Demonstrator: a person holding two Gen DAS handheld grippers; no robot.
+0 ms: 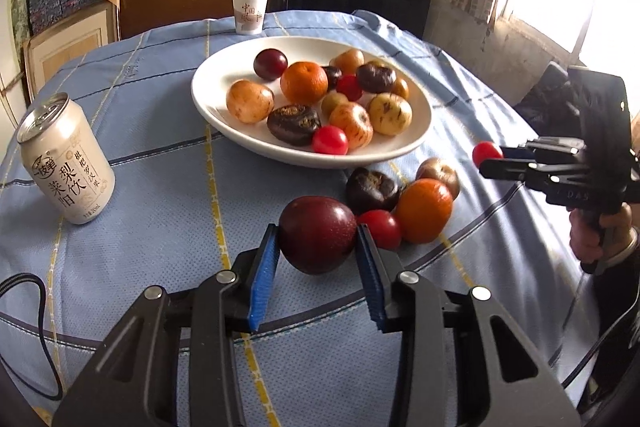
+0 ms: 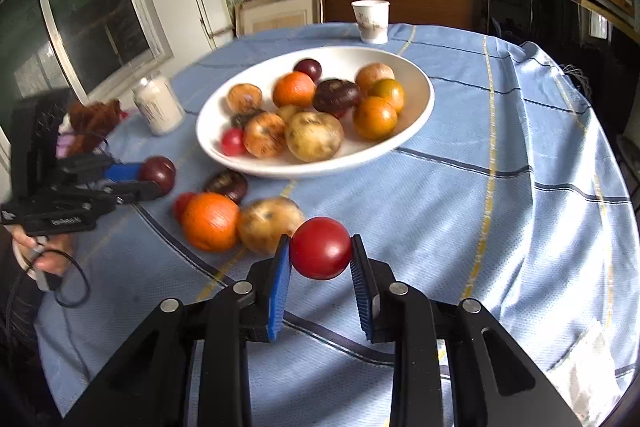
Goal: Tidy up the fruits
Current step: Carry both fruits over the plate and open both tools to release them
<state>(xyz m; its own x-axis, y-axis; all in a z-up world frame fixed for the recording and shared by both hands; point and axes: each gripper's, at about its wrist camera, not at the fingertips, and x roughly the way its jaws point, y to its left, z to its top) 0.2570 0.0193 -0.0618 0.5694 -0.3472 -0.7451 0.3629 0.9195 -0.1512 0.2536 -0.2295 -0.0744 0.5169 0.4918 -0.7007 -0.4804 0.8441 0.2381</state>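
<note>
Blue-padded left claw (image 1: 317,251) is gripping a plum (image 1: 317,235); right claw (image 2: 321,259) is pinching a tomato (image 2: 321,247), both seemingly heading for the bowl (image 1: 224,131).

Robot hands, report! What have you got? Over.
Left gripper shut on dark plum. Right gripper shut on red tomato. Plate ahead, path clear.

Round table (image 1: 168,187), blue checked cloth: white plate (image 1: 216,99) of fruit centre; drink can (image 1: 66,159) left; paper cup (image 1: 249,11) far; loose fruit (image 1: 424,209) near.
</note>
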